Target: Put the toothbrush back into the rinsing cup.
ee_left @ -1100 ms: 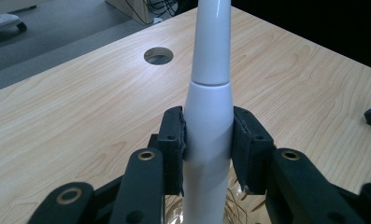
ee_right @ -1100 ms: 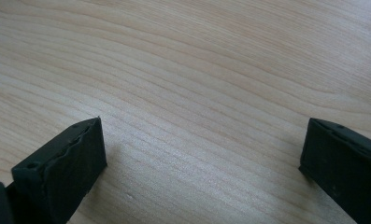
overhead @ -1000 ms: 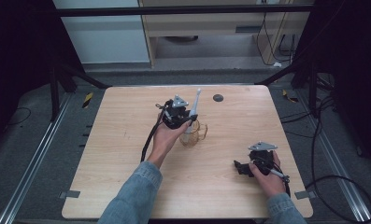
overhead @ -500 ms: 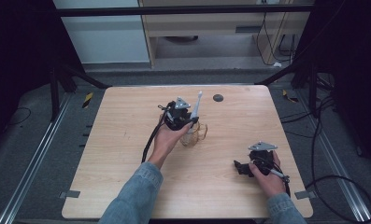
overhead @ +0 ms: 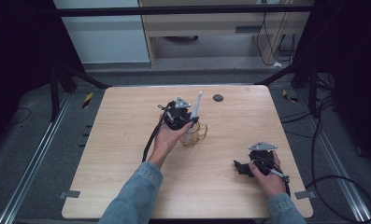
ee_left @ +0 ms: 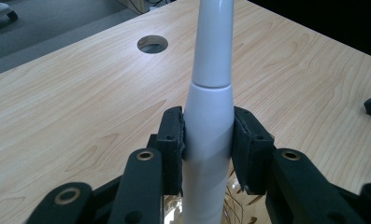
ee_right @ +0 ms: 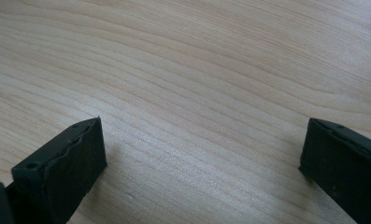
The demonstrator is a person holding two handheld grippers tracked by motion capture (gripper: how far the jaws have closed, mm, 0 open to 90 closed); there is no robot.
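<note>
White toothbrush handle [ee_left: 209,116] pinched upright in left gripper [ee_left: 208,140], above glass mug [overhead: 195,134]. Right gripper [ee_right: 202,154] spread wide, near right on wooden table [overhead: 127,121].

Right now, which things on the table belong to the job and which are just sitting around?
In the job:
- white toothbrush handle, clamped upright in the left gripper
- clear glass mug right under it

Not in the job:
- right gripper, jaws open over bare table, holding nothing
- round hole in the tabletop

White handle [ee_left: 210,116] cut off at top edge, glass mug [overhead: 195,135] partly hidden, contents perhaps unclear
</note>
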